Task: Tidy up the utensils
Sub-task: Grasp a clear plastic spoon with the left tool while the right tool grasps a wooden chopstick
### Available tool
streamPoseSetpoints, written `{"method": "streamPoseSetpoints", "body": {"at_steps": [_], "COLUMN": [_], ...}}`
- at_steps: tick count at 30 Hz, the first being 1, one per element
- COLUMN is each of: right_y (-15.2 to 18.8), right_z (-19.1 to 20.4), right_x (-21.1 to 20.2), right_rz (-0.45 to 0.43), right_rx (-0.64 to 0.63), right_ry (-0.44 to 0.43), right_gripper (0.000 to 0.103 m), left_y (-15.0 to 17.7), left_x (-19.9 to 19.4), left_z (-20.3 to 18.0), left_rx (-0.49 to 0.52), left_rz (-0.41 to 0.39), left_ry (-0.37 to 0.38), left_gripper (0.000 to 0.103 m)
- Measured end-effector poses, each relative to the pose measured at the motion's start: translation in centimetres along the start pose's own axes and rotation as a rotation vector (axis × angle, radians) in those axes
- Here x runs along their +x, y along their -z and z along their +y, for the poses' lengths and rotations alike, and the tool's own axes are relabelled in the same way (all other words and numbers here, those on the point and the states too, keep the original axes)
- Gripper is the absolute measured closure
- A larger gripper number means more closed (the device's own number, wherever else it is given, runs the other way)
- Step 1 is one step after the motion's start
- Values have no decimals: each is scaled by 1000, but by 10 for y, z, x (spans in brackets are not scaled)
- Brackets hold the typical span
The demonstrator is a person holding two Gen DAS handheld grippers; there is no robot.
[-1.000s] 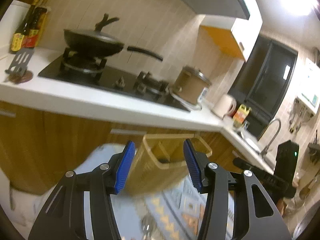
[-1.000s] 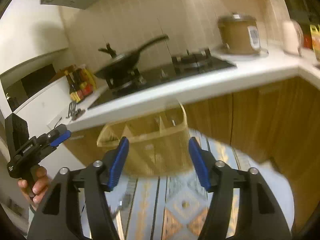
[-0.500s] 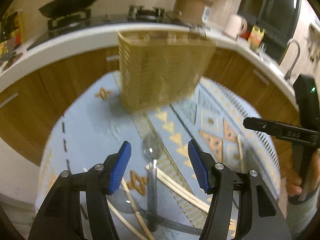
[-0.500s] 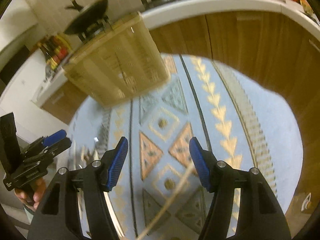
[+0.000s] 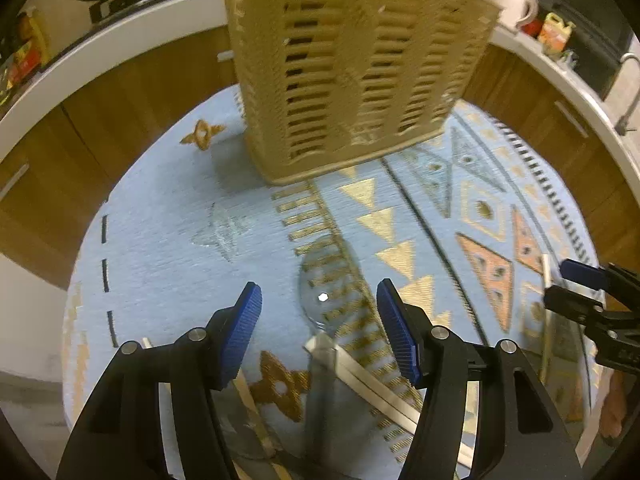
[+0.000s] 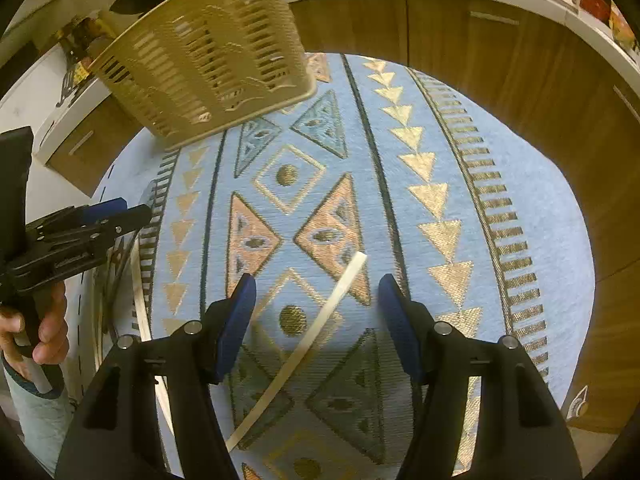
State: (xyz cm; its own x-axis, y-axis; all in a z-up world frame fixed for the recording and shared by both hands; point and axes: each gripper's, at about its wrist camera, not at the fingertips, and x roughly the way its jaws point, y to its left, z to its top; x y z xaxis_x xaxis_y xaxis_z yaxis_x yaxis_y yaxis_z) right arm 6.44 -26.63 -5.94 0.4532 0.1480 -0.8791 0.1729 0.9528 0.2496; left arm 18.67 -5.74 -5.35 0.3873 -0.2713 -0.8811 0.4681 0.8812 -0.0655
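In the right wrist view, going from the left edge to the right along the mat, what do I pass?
The person's hand on the left gripper → pale chopsticks at the mat's left edge → single chopstick between the right gripper's open fingers → gold triangle stripe on the mat → wooden cabinet.

Spoon (image 5: 326, 298), chopsticks (image 5: 376, 384) flat on rug (image 5: 160, 264)

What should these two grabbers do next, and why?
Probably lower the right gripper onto the chopstick and close. Its jaws stand open with the stick lying loose on the cloth between them, and the basket waits beyond. The left gripper hovers open above a spoon.
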Motion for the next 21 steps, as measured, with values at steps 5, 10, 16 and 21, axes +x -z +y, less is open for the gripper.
{"method": "streamPoseSetpoints", "body": {"at_steps": [5, 10, 16, 21], "right_y": [-2, -2, -3, -3], "right_z": [-11, -14, -3, 13], "right_x": [-1, -1, 3, 8], "right_rz": [17, 35, 49, 52], "right_rx": [42, 56, 18, -75], "right_ry": [-46, -37, 1, 50], "right_gripper": [43, 54, 70, 91], "left_y": [-7, -9, -15, -17], "left_x": [10, 15, 15, 15], "left_z": [-1, -17, -34, -41], "left_rx": [-17, 41, 73, 56], "left_rz": [40, 39, 36, 23], "left_ry": [-7, -52, -71, -70], "left_gripper": [49, 53, 72, 72]}}
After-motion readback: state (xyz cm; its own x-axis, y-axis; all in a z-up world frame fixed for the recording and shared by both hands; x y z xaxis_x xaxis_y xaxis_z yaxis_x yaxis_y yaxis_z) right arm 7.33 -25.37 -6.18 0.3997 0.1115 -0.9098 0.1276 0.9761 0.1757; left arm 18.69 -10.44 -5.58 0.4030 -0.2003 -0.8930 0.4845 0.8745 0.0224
